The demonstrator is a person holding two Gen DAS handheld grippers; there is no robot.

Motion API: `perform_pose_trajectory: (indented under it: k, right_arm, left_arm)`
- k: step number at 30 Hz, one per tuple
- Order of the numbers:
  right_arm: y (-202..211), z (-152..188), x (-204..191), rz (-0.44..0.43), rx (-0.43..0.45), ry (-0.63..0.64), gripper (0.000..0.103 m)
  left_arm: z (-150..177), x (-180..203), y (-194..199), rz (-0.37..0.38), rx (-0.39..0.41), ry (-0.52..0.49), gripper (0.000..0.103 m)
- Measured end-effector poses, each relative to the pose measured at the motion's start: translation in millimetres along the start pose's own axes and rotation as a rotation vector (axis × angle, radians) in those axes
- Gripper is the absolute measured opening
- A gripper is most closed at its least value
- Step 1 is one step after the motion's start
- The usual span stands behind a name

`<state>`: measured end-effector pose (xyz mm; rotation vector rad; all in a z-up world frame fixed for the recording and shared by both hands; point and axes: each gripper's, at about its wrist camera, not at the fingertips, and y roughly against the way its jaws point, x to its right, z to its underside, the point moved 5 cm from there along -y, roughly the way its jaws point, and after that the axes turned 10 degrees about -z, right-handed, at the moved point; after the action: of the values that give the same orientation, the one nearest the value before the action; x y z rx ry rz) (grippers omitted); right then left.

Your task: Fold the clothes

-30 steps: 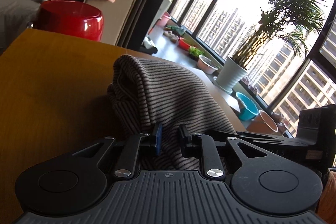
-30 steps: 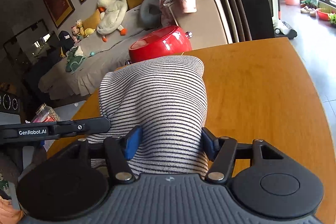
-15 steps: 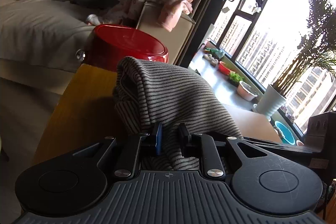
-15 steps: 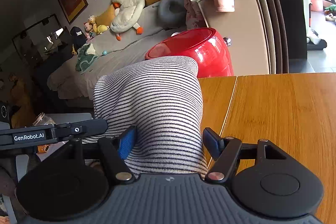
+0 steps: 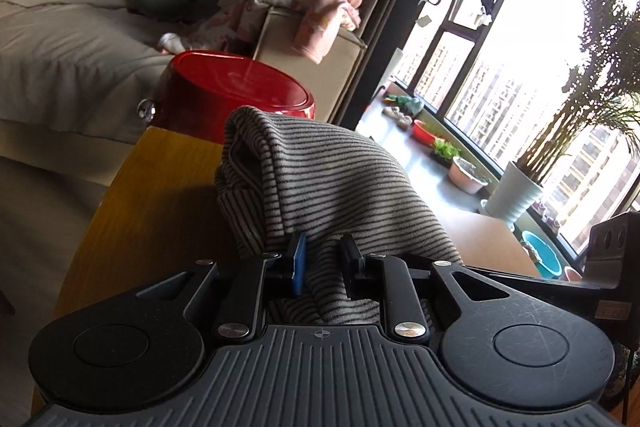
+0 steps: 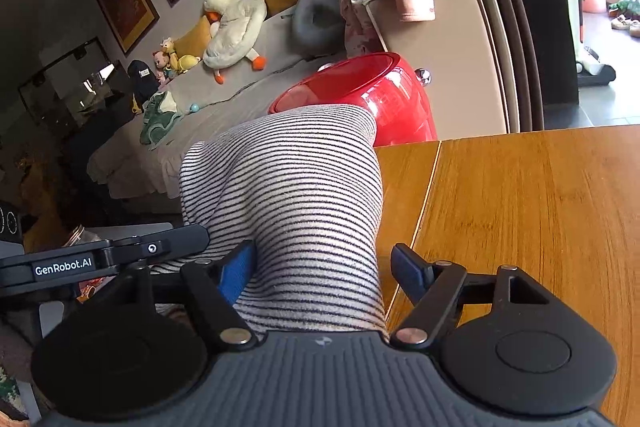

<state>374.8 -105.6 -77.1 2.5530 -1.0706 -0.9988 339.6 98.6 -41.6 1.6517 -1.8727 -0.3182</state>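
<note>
Left claw (image 5: 322, 259) clenched on striped garment (image 5: 320, 179); right claw (image 6: 326, 267) spread wide, garment between fingers. Only left view shows window plant (image 5: 600, 75). Wooden table (image 6: 540, 207), red bin (image 6: 372, 95) beyond.

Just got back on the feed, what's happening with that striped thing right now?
A person is working on a grey-and-black striped knit garment with two handheld claws. The left claw is pinched shut on a fold of it. The right claw stands open, the bunched cloth between its fingers. The bundle sits at the edge of the orange wooden table, with a glossy red tub behind.
</note>
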Motion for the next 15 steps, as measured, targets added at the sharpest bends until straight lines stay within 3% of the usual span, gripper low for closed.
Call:
perform_pose_trajectory:
  k: [15]
  right_arm:
    - [4,-5,9,-0.029,0.029,-0.016,0.069]
  left_arm:
    - [-2,7,-5,0.023,-0.006,0.008,0.029]
